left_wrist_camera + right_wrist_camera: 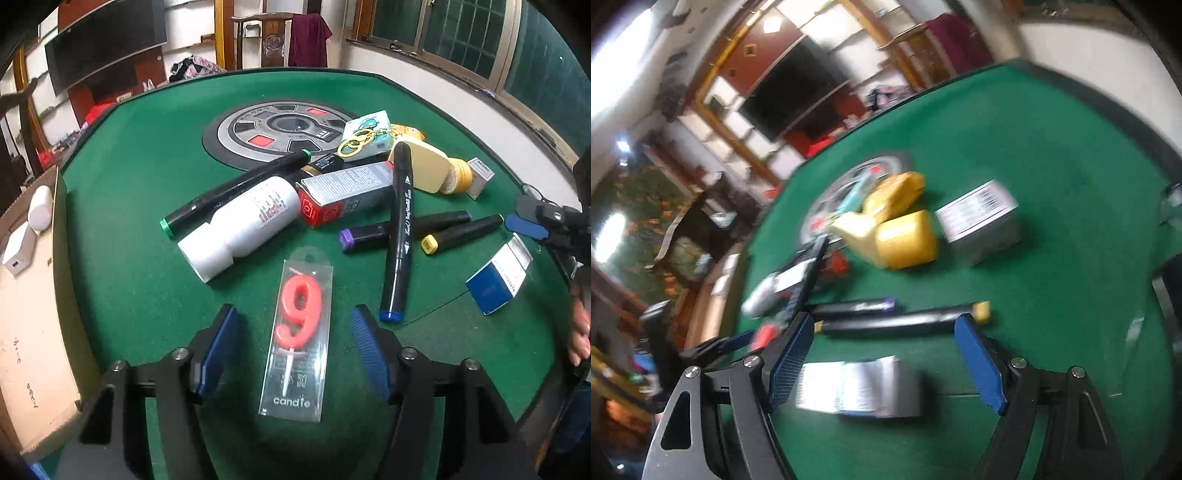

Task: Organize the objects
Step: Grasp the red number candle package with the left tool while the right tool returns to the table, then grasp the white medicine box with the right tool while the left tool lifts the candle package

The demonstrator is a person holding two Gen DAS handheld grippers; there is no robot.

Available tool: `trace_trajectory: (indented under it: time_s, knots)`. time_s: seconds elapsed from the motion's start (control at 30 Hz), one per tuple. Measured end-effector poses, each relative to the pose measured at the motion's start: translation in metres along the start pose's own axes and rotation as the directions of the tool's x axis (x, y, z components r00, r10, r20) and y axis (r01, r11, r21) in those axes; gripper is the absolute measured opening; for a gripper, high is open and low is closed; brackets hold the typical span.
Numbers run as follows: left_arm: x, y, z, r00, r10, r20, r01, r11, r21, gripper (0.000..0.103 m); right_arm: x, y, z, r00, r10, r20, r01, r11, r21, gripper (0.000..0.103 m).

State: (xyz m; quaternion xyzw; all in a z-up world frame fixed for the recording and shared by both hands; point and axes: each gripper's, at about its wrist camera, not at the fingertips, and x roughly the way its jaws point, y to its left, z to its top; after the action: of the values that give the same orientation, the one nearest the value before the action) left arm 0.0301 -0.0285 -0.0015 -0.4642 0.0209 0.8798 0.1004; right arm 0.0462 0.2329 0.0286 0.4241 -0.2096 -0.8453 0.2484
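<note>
Green felt covers the table (122, 229), with markers, boxes and a white bottle (240, 229) heaped at its middle. The left gripper (291, 350) has its jaws spread either side of the packaged "9" candle (297, 332), near the front edge. The right gripper (886, 362), jaws also spread, hovers over what seems, through blur, a blue-and-silver box (857, 387). The slick candle sleeve could slide or buckle if pinched off-centre.
</note>
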Motion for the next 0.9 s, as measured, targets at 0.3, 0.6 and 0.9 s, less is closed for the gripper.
trace_trajectory:
  time_s: [0.3,0.6,0.9]
  knots:
    - [-0.005,0.019,0.001,1.0,0.005,0.017,-0.005,1.0,-0.005,0.028,-0.002,0.074,-0.057,0.963,0.09,-0.255,-0.176,0.924,-0.339,0.086]
    - [-0.006,0.016,-0.004,1.0,0.004,0.014,-0.004,1.0,0.009,0.027,0.004,0.114,-0.065,0.976,-0.112,-0.188,-0.024,0.8,-0.599,0.093]
    - [-0.007,0.017,-0.007,1.0,0.019,0.015,-0.019,0.999,0.036,0.027,0.046,0.12,-0.086,0.938,-0.245,-0.247,0.011,0.732,-0.681,0.038]
